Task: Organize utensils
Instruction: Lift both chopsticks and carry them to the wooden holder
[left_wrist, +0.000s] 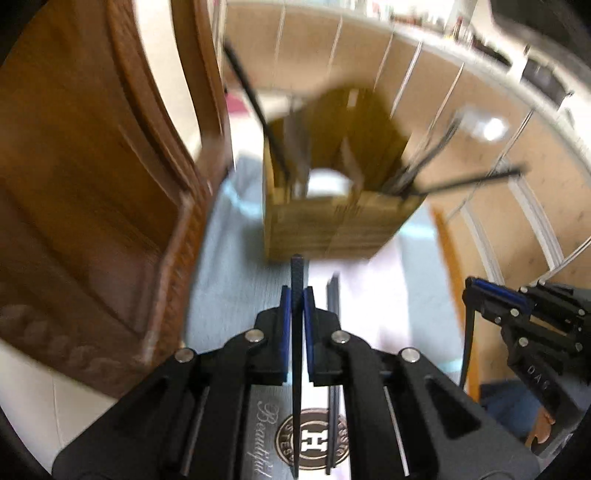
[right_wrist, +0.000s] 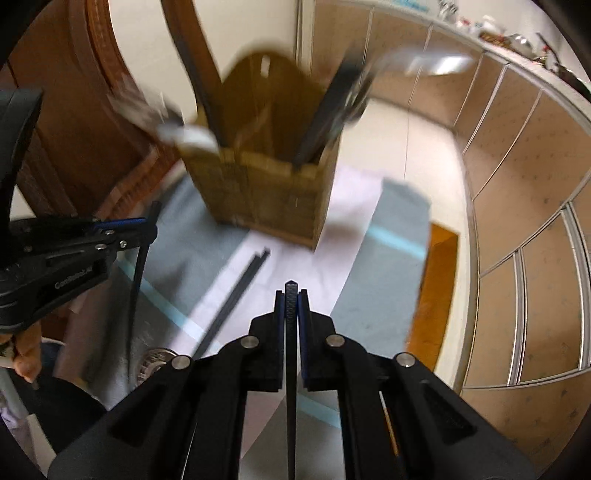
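Transfer step: left gripper (left_wrist: 297, 295) and right gripper (right_wrist: 291, 297), jaws each clamping a chopstick (left_wrist: 296, 350), must next carry them to the holder (left_wrist: 332, 221) at 12 o'clock.

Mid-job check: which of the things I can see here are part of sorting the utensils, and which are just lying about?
Part of the job:
- black chopstick clamped in the left gripper
- black chopstick clamped in the right gripper
- wooden utensil holder, already holding utensils
- loose chopsticks on the cloth

Just lying about:
- grey cloth
- wooden chair
- countertop clutter
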